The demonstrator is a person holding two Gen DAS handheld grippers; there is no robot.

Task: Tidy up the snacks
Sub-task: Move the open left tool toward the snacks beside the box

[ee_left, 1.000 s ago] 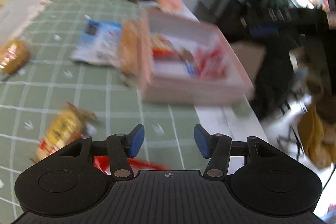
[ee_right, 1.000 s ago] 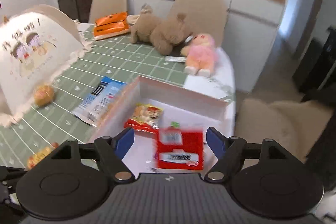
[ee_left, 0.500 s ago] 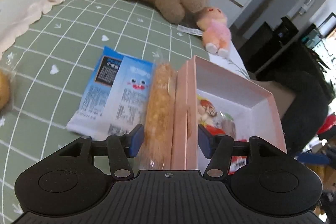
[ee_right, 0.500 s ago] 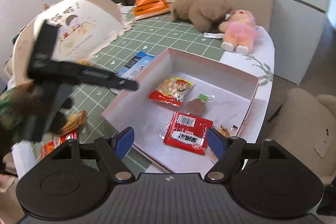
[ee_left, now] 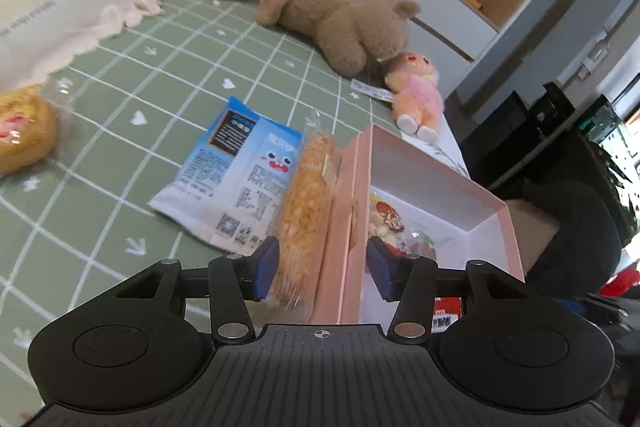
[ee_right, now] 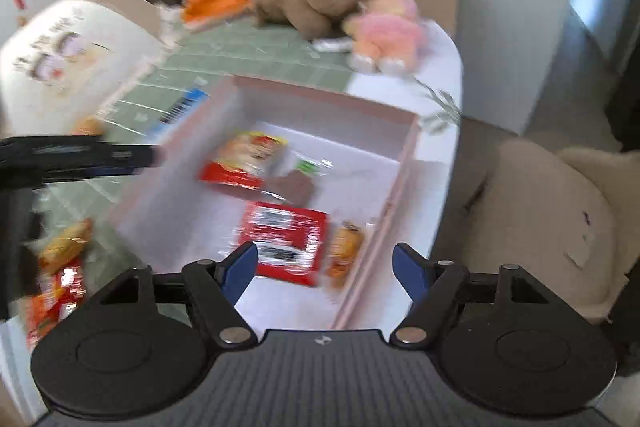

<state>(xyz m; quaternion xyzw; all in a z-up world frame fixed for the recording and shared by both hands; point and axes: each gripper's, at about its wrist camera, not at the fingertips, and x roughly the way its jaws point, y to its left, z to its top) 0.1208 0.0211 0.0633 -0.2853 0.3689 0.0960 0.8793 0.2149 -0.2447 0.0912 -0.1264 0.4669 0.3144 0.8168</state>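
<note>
Right wrist view: one pink box (ee_right: 404, 163) at centre holds four snack packs. Both grippers' fingers are closing on nothing. Two plush toys lie at top.

An open pink box (ee_right: 404, 163) with white inside, at the centre of the right wrist view, holds a red packet (ee_right: 286, 237), a red-and-yellow bag (ee_right: 244, 163) and a small orange snack (ee_right: 344, 247), while outside its left wall lie a long golden snack bar (ee_left: 306, 211) and a blue-and-white packet (ee_left: 236, 175).
</note>
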